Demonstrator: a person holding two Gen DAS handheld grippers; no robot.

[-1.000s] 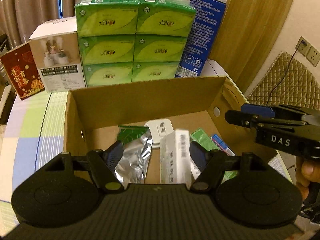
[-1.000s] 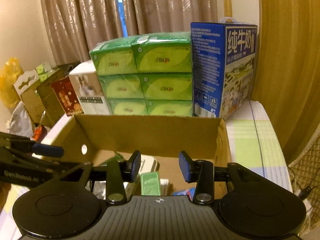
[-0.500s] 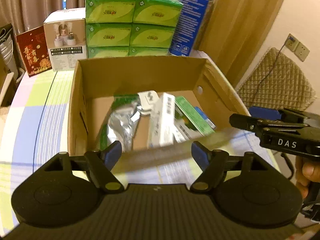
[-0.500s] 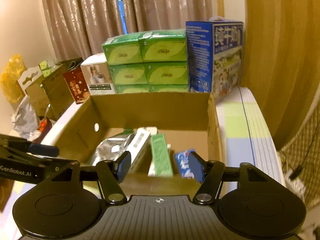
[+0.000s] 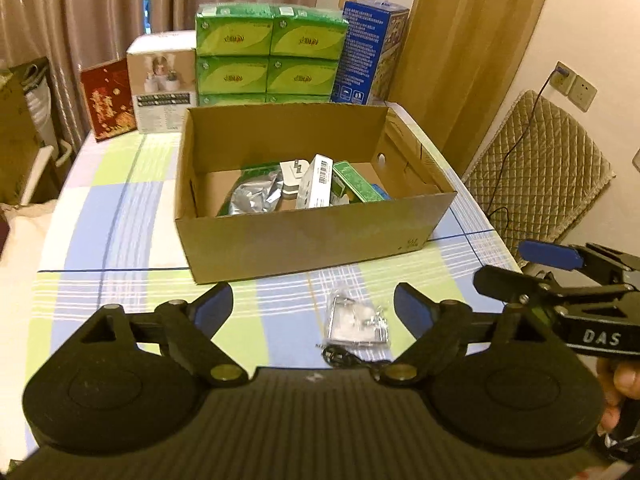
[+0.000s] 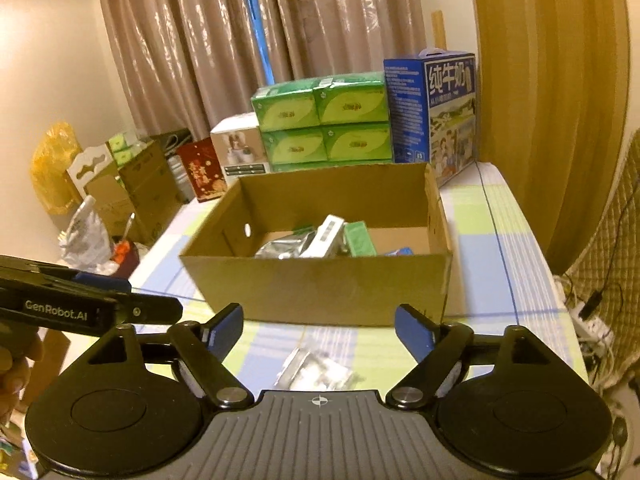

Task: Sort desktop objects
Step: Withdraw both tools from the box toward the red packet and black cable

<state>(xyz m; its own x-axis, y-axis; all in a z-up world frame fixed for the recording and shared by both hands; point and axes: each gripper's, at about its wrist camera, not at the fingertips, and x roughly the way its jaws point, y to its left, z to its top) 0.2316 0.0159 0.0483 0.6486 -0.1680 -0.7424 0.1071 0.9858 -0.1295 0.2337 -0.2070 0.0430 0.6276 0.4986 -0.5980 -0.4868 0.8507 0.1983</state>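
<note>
A brown cardboard box (image 5: 312, 236) (image 6: 320, 284) stands on the checked tablecloth and holds a silver foil pouch (image 5: 252, 196), a white plug adapter (image 5: 294, 170), a white carton (image 5: 318, 184) and a green carton (image 5: 354, 188). In front of the box lies a clear plastic bag of small parts (image 5: 358, 322) (image 6: 316, 372) with a black cable at its near edge. My left gripper (image 5: 312, 306) is open and empty above the cloth, left of the bag. My right gripper (image 6: 318, 324) is open and empty over the bag; its fingers (image 5: 520, 280) show at the right.
Stacked green tissue packs (image 5: 270, 56), a blue milk carton (image 5: 374, 56), a white product box (image 5: 164, 80) and a red card (image 5: 106, 100) line the table's far edge. A quilted chair (image 5: 536, 180) stands to the right; boxes and bags (image 6: 100, 200) crowd the floor at left.
Both grippers have pulled back and up from over the box to the near side of the table. The bag of small parts has come into view below them.
</note>
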